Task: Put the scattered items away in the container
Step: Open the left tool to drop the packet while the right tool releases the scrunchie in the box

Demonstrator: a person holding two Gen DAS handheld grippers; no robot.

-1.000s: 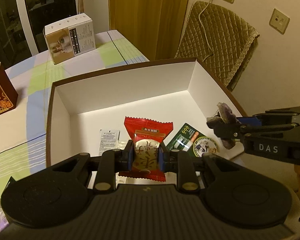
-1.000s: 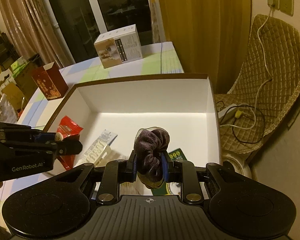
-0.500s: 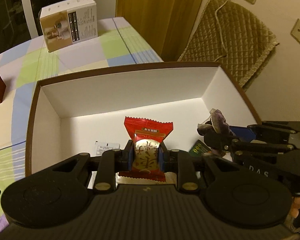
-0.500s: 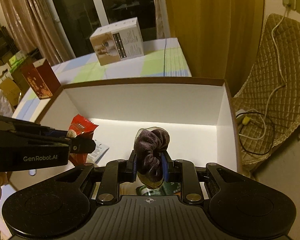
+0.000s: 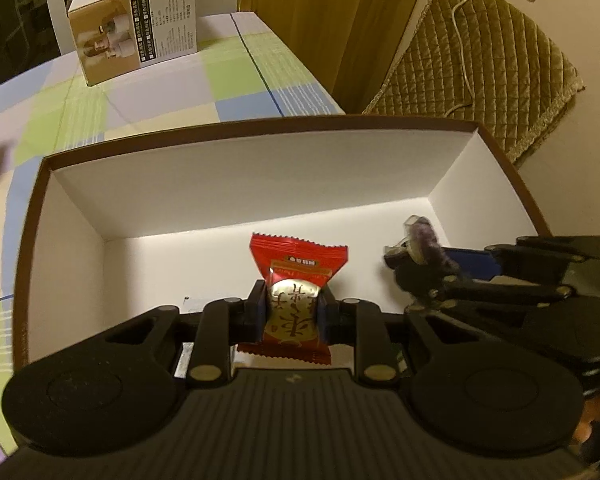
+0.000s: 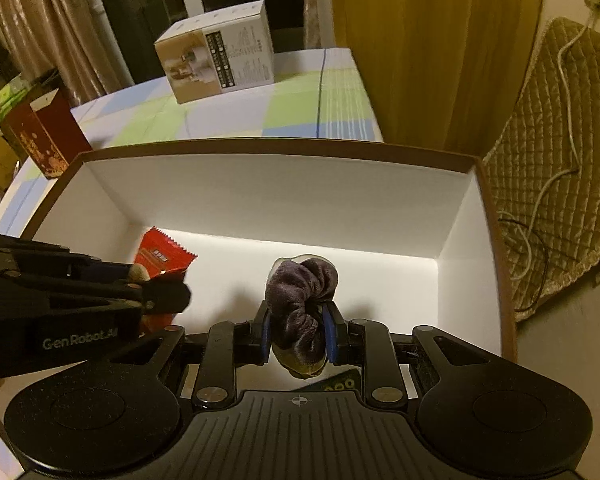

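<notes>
A brown-rimmed box with a white inside [image 5: 240, 184] [image 6: 284, 196] fills both views. My left gripper [image 5: 293, 312] is shut on a red snack packet [image 5: 296, 272] with a gold seal, held over the box floor. The same packet [image 6: 160, 252] shows at the left of the right wrist view, in the left gripper [image 6: 168, 288]. My right gripper [image 6: 298, 336] is shut on a dark purple velvet scrunchie [image 6: 300, 300], also over the box; the left wrist view shows that scrunchie [image 5: 422, 240] at the right gripper's [image 5: 408, 264] tip.
A green packet [image 6: 340, 382] lies on the box floor under the right gripper. On the checked tablecloth [image 5: 140, 96] behind the box stand a white carton [image 5: 134, 24] [image 6: 220, 62] and a dark red box [image 6: 40, 136]. A quilted chair [image 5: 488, 60] stands to the right.
Both grippers have moved forward over the box with their loads still held. The flat packets on the box floor have slid under the gripper bodies and are mostly hidden.
</notes>
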